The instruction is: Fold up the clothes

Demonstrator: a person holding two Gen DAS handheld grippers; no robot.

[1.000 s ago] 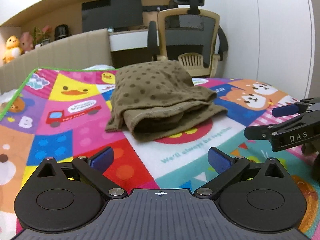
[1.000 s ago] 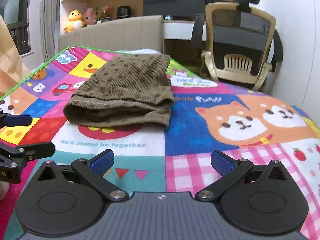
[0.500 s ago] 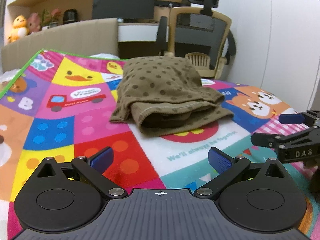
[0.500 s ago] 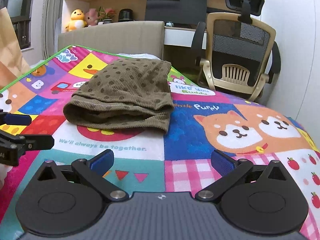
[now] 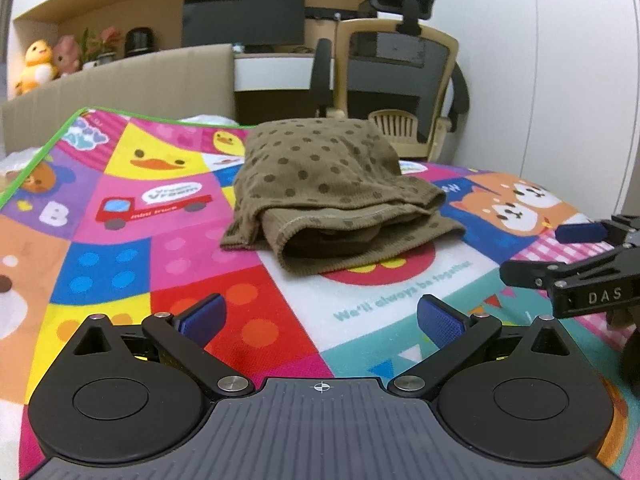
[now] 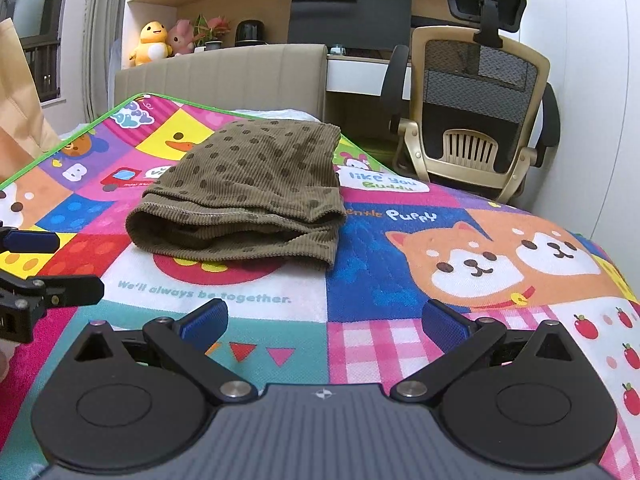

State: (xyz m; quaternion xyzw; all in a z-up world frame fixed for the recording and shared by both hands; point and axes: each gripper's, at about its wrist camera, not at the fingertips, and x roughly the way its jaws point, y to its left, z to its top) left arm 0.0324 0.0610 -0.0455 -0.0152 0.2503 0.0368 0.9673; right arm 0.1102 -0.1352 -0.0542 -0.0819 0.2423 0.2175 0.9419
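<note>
Both grippers slightly nearer (jaws apart, empty), folded garment (image 5: pixel 332 196) ahead.

left gripper (image 5: pixel 320 316) jaws apart, right gripper (image 6: pixel 324 316) likewise

Folded garment (image 5: pixel 328 196) lies mid-frame on the mat (image 5: pixel 120 240); left gripper (image 5: pixel 320 320) spread below, right gripper (image 5: pixel 576 256) at right edge.

Beige office chair (image 6: pixel 476 116) before white wall (image 5: pixel 580 60), monitor (image 6: pixel 350 18) on desk
</note>
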